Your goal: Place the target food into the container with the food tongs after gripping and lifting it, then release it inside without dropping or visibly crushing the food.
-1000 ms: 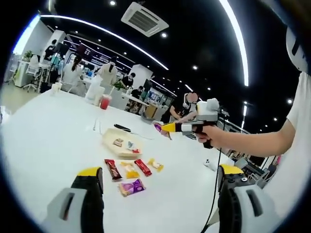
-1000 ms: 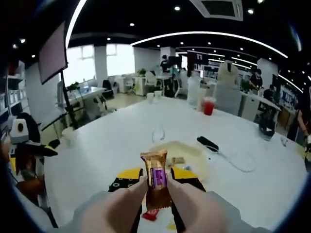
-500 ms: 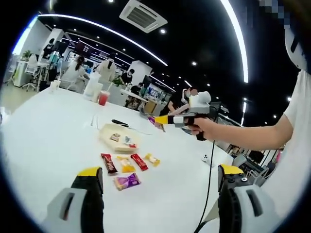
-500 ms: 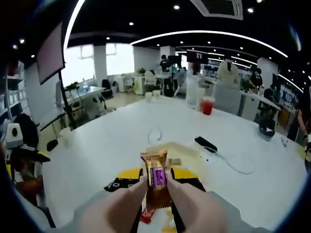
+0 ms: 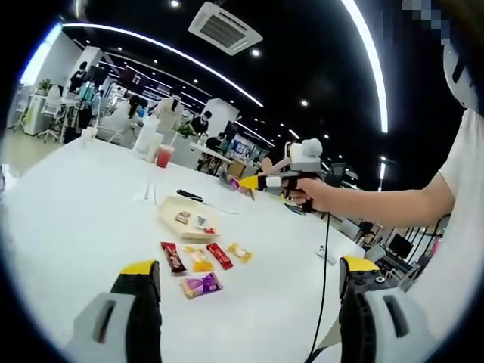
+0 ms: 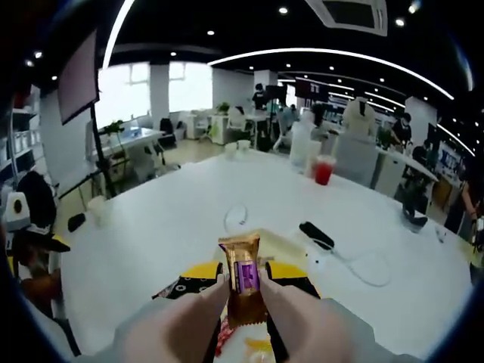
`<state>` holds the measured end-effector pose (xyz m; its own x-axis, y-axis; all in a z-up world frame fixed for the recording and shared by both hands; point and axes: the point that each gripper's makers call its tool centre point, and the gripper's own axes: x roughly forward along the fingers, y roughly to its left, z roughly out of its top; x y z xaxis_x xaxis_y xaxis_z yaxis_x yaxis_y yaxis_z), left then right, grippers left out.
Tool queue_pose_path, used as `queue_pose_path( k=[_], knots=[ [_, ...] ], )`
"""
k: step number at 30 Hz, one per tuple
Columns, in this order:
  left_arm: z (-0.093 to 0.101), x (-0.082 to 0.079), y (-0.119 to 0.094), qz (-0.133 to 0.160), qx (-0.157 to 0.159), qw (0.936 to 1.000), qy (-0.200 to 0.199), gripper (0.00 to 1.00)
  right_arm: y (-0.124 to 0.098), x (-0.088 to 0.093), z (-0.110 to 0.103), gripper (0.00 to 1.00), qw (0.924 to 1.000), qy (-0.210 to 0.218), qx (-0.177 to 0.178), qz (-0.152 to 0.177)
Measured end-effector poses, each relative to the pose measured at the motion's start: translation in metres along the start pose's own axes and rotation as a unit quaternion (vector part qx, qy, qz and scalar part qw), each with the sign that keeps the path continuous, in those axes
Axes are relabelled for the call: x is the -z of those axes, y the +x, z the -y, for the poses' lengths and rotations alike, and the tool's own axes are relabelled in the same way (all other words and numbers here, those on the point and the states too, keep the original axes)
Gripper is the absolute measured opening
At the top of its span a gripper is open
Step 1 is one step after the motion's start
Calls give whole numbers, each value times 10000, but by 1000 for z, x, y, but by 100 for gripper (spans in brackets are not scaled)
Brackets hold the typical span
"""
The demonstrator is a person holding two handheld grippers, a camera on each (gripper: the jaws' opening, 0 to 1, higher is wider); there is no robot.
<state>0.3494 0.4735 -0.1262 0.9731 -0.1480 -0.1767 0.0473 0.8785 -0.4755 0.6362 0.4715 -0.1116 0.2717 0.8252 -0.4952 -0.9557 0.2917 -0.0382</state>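
The right gripper [image 6: 243, 283] held the gold snack [image 6: 243, 283] firmly above the tray [image 5: 181, 214] near the desk's [image 5: 68, 227] middle — lifted, not yet released — while the left gripper [image 5: 249, 318] hung wide, empty.

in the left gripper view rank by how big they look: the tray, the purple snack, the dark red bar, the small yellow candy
1. tray
2. purple snack
3. dark red bar, close to the purple snack, which lies nearer the camera, so that order is unsure
4. small yellow candy
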Motion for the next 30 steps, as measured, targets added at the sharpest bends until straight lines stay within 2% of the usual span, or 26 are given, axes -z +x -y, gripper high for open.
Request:
queue_pose_path(
  k=[5, 12, 16, 19, 26, 30],
  knots=[
    [3, -8, 5, 88, 56, 9999, -47, 99, 10, -5, 10, 21, 10000, 43, 34, -16],
    [1, -2, 2, -47, 77, 10000, 35, 99, 22, -10, 17, 21, 10000, 42, 20, -70],
    [0, -1, -1, -8, 35, 10000, -46, 99, 28, -14, 20, 21, 9999, -42, 3, -123],
    [-2, 1, -2, 0, -5, 10000, -69, 99, 36, -24, 31, 21, 9998, -138, 2, -150],
    [-9, -1, -7, 86, -129, 9998, -121, 99, 44, -41, 37, 21, 9995, -297, -6, -145],
    [-12, -1, -10, 100, -207, 9996, -140, 99, 53, -44, 45, 21, 9993, -342, -6, -174]
  ],
)
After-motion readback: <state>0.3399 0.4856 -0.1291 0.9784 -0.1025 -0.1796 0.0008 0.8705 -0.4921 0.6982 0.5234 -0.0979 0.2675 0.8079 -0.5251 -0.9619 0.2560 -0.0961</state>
